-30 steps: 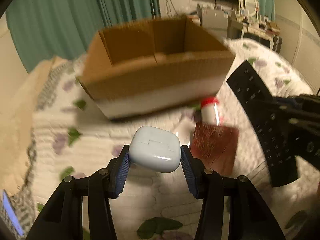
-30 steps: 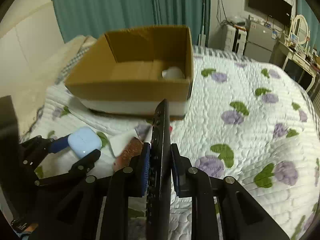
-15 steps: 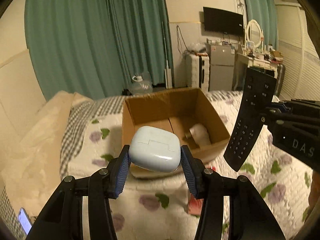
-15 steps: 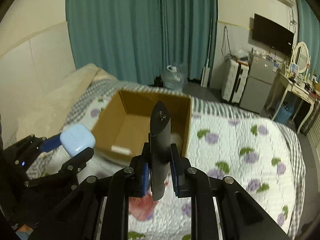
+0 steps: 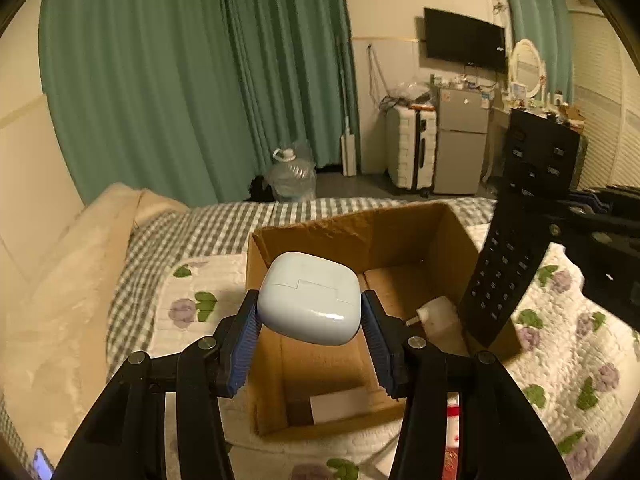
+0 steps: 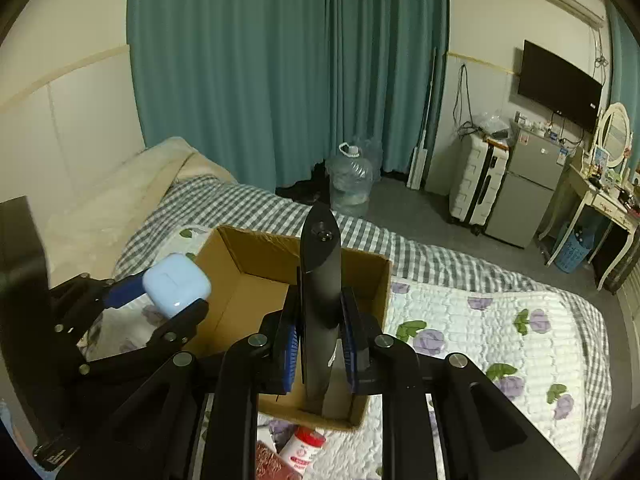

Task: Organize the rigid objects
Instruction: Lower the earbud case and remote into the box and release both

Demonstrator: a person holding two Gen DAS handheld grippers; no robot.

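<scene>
Left gripper (image 5: 309, 322) clamped on pale blue earbud case (image 5: 309, 298), held in the air over the near-left part of the open cardboard box (image 5: 452, 236). Right gripper (image 6: 319, 346) clamped on black remote (image 6: 320, 280), upright, over the box's right side. Box sits on the floral quilt (image 6: 480, 320) near the bed's checkered end. Inside the box: white plug adapter (image 5: 434, 314) by the right wall, white card (image 5: 340, 403) at near wall. Red-capped bottle (image 6: 304, 446) on the quilt just outside the near wall

Home bedroom, quilted bed (image 6: 480, 320), teal curtains (image 6: 280, 60), wall television (image 6: 560, 80)
</scene>
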